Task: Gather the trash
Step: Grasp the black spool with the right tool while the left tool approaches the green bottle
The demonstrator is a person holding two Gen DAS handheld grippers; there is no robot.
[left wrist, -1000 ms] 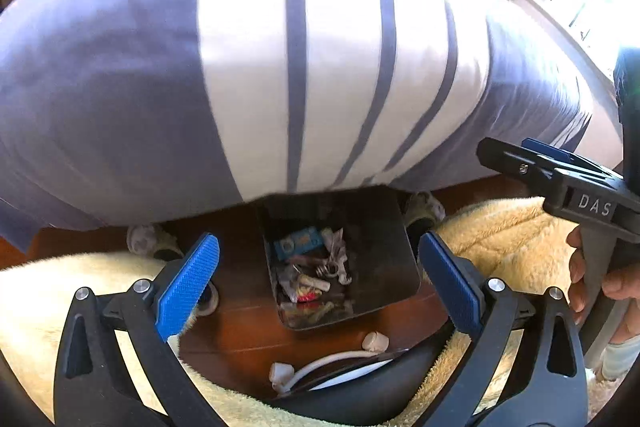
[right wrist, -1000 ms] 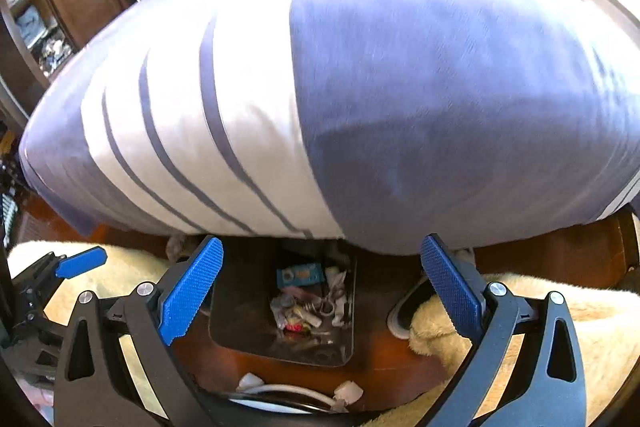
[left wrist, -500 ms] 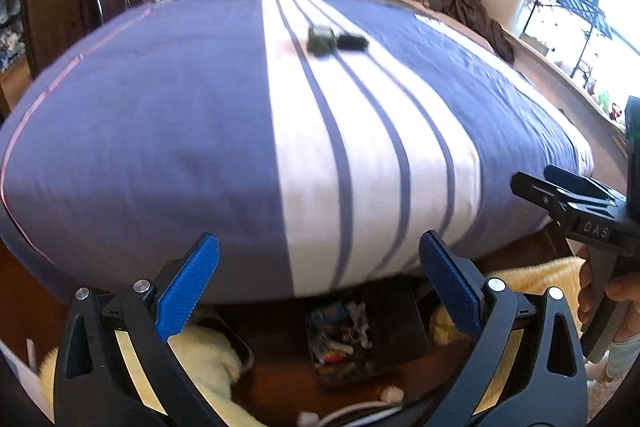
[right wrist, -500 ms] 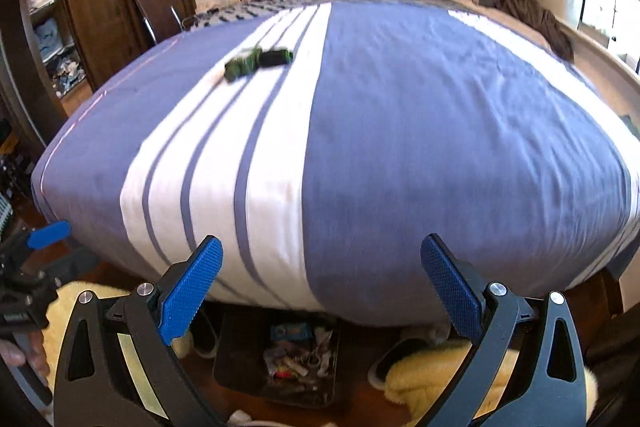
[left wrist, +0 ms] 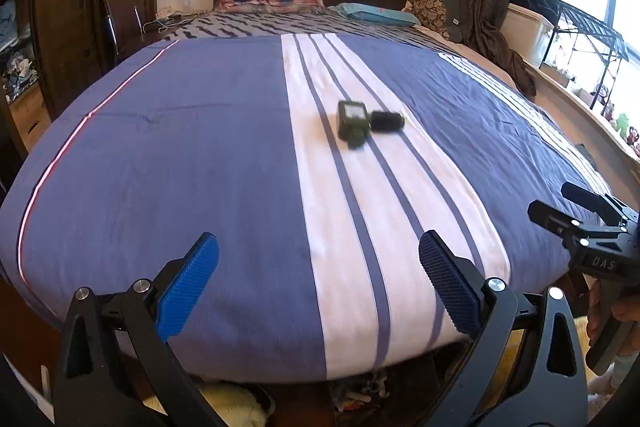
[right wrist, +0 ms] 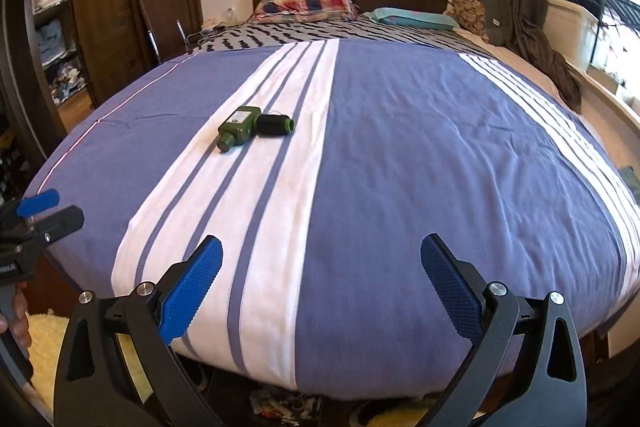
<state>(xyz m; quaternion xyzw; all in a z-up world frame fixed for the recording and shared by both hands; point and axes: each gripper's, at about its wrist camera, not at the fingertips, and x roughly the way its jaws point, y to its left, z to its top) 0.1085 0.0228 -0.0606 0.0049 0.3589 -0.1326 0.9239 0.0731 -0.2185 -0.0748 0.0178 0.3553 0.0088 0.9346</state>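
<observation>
Both spread empty, the left gripper (left wrist: 318,285) and right gripper (right wrist: 320,283) face the striped blue-and-white bedspread (left wrist: 200,167), presumably targeting the green plastic bottle (left wrist: 351,123) and black cylindrical cap (left wrist: 387,121) mid-bed.

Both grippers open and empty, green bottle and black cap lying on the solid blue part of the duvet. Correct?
Not quite: the green bottle and black cap lie on the white striped band, not the solid blue, as the right wrist view shows. The left gripper and right gripper are open and empty.
</observation>
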